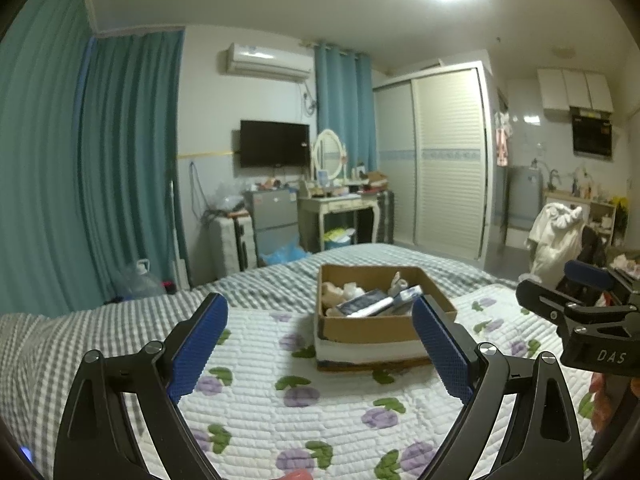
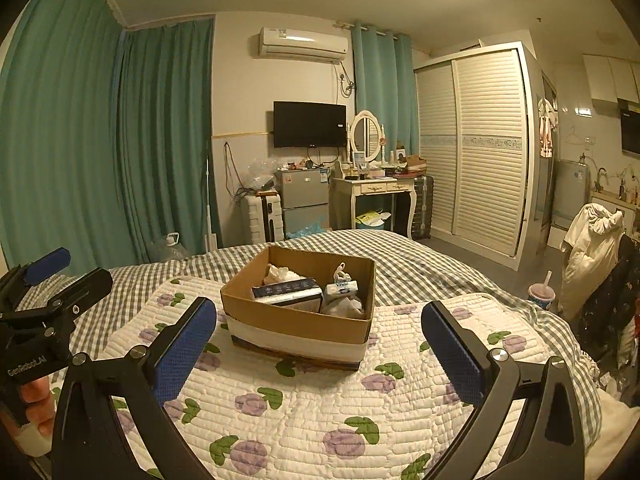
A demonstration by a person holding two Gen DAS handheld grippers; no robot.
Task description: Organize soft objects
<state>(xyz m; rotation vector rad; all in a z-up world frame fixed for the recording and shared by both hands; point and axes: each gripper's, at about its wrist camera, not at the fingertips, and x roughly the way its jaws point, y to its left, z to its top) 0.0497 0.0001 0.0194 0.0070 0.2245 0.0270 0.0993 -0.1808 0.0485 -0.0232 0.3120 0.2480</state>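
An open cardboard box point(image 1: 376, 330) point(image 2: 304, 330) sits on a white quilt with purple flowers point(image 1: 320, 404) point(image 2: 320, 412) on the bed. Inside it lie a dark tissue pack point(image 1: 362, 302) point(image 2: 286, 290), a small white tissue pack point(image 2: 341, 288), a beige plush toy point(image 1: 334, 292) and white soft items point(image 2: 282, 272). My left gripper point(image 1: 320, 344) is open and empty, held above the quilt just short of the box. My right gripper point(image 2: 320, 350) is open and empty, also in front of the box. The right gripper shows at the right edge of the left wrist view point(image 1: 560, 300), the left gripper at the left edge of the right wrist view point(image 2: 48, 280).
A grey checked sheet point(image 1: 100, 328) point(image 2: 420, 264) covers the bed around the quilt. Beyond the bed stand a small fridge point(image 2: 304, 200), a dressing table with mirror point(image 2: 374, 188), a white wardrobe point(image 2: 484, 152) and teal curtains point(image 2: 80, 152). A drink cup point(image 2: 541, 294) stands on the floor at the right.
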